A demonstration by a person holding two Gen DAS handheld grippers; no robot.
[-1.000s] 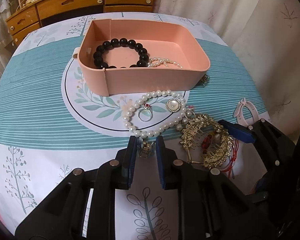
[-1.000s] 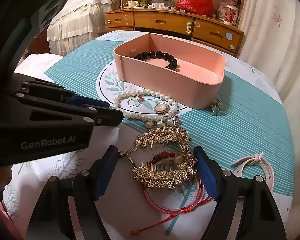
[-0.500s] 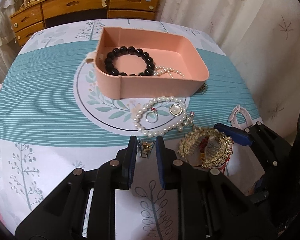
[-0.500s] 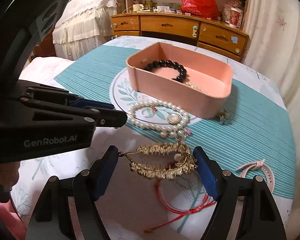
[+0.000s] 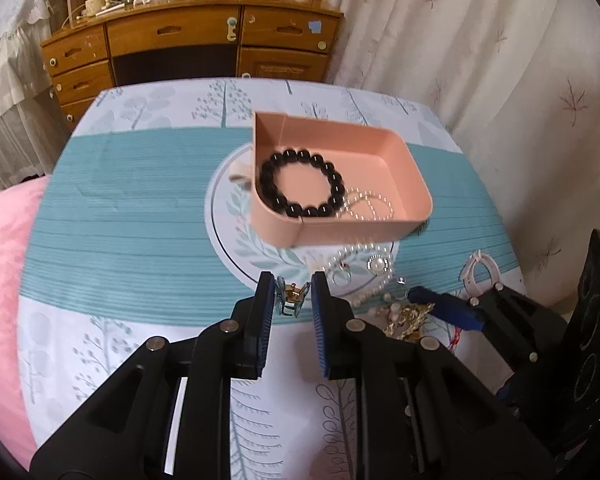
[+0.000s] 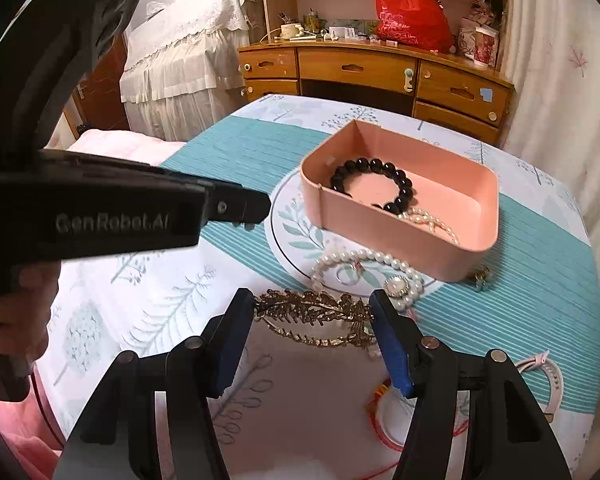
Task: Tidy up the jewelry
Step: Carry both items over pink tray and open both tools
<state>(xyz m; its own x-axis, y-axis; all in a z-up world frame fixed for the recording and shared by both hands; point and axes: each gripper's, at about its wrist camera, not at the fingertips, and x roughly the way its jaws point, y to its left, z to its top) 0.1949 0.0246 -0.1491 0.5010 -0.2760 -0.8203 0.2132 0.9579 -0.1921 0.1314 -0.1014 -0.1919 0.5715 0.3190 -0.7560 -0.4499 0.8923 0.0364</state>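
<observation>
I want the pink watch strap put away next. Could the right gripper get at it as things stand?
Probably not yet: the right gripper is shut on the gold hair comb, so its jaws are taken. The pink watch strap itself lies uncovered on the tablecloth beside it.

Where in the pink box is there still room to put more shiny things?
The pink box has bare floor at its far end, beyond the black bead bracelet and the thin pearl strand, which crowd the near part. Outside, the tablecloth left of the box is bare.
</observation>
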